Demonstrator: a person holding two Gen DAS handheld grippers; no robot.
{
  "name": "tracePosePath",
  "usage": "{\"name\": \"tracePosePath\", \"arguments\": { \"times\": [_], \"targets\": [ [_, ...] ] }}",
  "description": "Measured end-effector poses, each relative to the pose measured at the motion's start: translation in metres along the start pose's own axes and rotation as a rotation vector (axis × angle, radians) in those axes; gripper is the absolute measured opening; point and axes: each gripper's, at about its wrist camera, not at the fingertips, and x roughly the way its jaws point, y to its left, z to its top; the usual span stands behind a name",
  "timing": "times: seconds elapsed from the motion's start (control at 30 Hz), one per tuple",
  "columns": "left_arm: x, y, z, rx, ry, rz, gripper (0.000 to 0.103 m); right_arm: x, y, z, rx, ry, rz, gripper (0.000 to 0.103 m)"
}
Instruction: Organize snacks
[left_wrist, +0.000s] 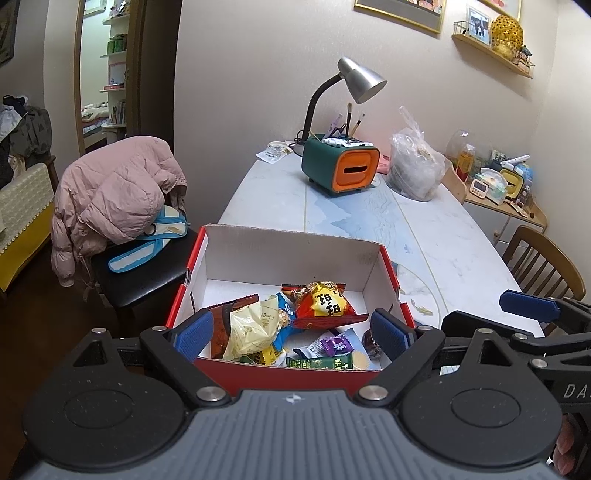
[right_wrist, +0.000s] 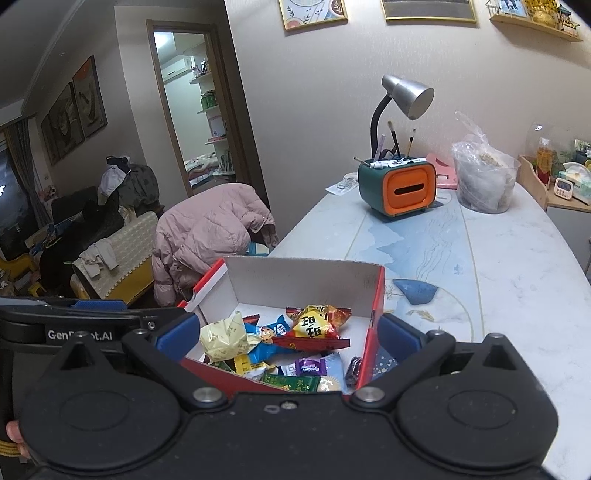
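Observation:
A red cardboard box (left_wrist: 389, 269) with a white inside stands at the table's near edge; it also shows in the right wrist view (right_wrist: 376, 295). Several wrapped snacks lie in it: a red and yellow packet (left_wrist: 323, 304) (right_wrist: 316, 325), a pale yellow packet (left_wrist: 251, 328) (right_wrist: 223, 338), a purple candy (left_wrist: 336, 345) (right_wrist: 310, 365) and a green bar (left_wrist: 323, 363) (right_wrist: 293, 382). My left gripper (left_wrist: 291, 332) is open and empty, just above the box's near wall. My right gripper (right_wrist: 288, 336) is open and empty over the same box. The right gripper's blue finger (left_wrist: 528, 302) shows at the right of the left wrist view.
On the marble table (right_wrist: 517, 295) stand a green and orange organizer (right_wrist: 397, 188), a grey desk lamp (right_wrist: 406, 96) and a clear plastic bag (right_wrist: 484, 177). A chair with a pink jacket (left_wrist: 114, 195) is left of the table. A wooden chair (left_wrist: 543, 266) is at the right.

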Motion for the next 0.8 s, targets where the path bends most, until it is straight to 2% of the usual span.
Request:
{"name": "tracePosePath", "arguments": {
  "times": [0.8],
  "targets": [
    [-0.0074,-0.0062,0.0002,0.022,-0.034,-0.005,0.092,-0.0016,-0.0036,-0.0020,0.040,-0.007,-0.049,0.103]
  ]
}}
